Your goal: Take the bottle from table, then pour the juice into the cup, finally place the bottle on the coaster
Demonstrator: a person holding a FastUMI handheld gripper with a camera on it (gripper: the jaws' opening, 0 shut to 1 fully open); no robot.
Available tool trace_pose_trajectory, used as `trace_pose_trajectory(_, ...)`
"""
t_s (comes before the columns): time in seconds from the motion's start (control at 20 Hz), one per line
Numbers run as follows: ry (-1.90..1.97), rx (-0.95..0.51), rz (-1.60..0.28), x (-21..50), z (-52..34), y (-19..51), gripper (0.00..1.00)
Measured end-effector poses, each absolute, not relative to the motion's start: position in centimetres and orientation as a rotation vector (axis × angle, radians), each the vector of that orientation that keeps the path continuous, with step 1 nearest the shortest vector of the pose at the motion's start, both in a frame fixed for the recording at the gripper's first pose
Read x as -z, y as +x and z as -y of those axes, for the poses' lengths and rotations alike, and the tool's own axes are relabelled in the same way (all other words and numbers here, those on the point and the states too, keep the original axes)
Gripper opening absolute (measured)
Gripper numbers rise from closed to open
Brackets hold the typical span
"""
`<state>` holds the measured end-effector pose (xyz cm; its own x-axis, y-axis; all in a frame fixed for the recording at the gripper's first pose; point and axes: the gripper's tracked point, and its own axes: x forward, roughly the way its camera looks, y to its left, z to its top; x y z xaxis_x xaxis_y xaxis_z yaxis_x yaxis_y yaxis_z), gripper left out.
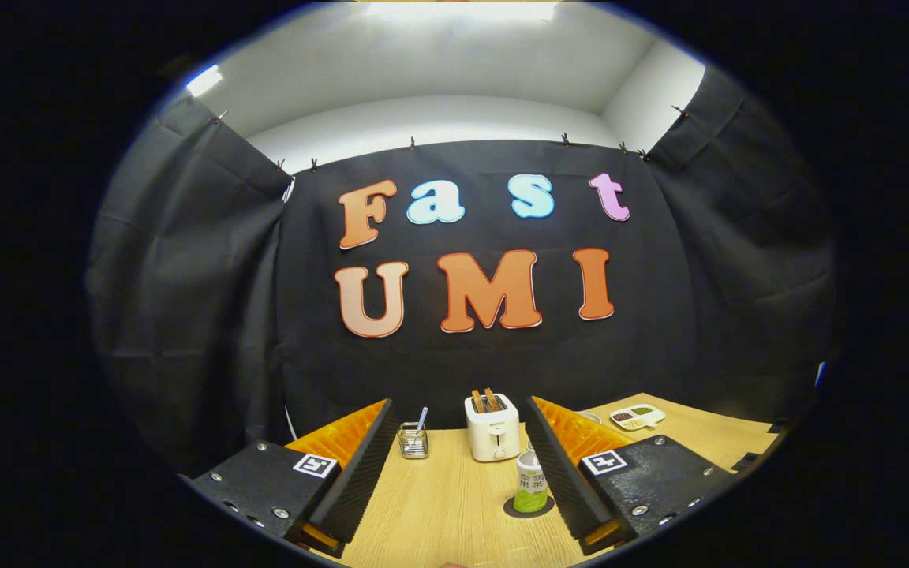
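A small bottle [530,483] with a white cap and green juice stands upright on a dark round coaster [525,508] on the wooden table [431,513]. It sits between my fingers, right beside the inner face of the right finger [561,473]. I cannot tell whether that finger touches it. My gripper [458,410] is open, with a wide gap from the bottle to the left finger [360,473]. A clear glass cup [413,440] with a striped straw stands farther back, just ahead of the left fingertip.
A white toaster [492,427] with two slices of bread stands at the back of the table, beyond the bottle. A white divided dish [637,416] with small foods lies at the back right. Black cloth walls close off the booth behind the table.
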<state>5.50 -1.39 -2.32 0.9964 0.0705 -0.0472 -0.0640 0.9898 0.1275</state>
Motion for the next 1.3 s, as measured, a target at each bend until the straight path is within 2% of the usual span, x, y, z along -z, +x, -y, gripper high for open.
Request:
trace_pose_trajectory(0.45, 0.119, -0.098, 0.016, -0.8, 0.2, 2.4, 0.97)
trace_pose_trajectory(1.3, 0.159, -0.134, 0.071, -2.3, 0.2, 2.0, 0.97)
